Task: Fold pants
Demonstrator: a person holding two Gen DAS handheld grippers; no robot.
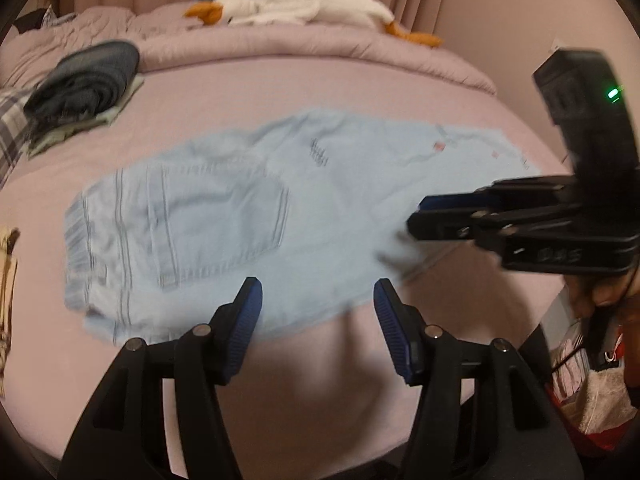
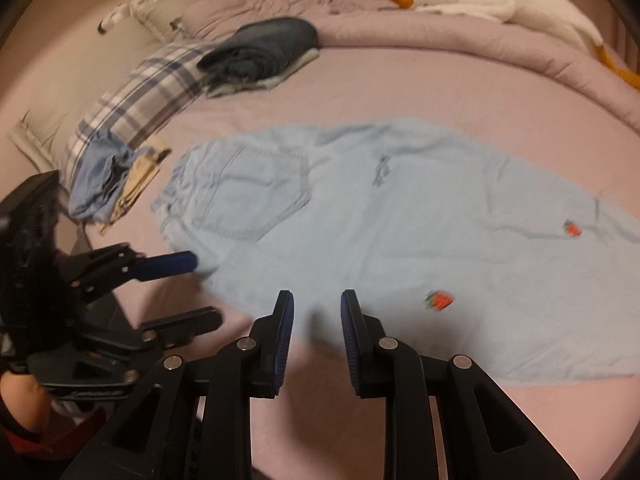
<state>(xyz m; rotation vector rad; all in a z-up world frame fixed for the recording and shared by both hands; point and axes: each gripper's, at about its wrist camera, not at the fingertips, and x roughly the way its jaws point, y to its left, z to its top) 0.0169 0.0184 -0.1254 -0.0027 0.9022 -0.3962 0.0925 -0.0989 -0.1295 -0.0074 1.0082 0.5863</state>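
**Pants flat on bed, both claws clear of fabric**

Pants [image 1: 256, 216], pale blue denim, lie spread flat across the pink bed [image 1: 320, 80], folded lengthwise so one back pocket faces up. The waistband end points toward the pillows; the leg end runs the other way. Small red patches show near the leg end in the right wrist view.

Left claw [image 1: 318, 304] is released: the blue pads stand well apart, nothing between them, hovering over the near edge of the pants. From the right wrist view, one of its fingers sits just beside the fabric edge near the waistband; contact cannot be confirmed.

Right claw [image 2: 316, 316] has a narrower gap, pads not pressing on anything; it hangs above the near edge of the leg section. No cloth is gripped.

Both frames are motion-blurred.

Folded dark garment [image 1: 86, 84] rests on a lighter folded piece, well apart from the pants. Plaid pillow [image 2: 140, 108] lies at the head end. White plush goose [image 1: 304, 6] lies along the far side of the bed.
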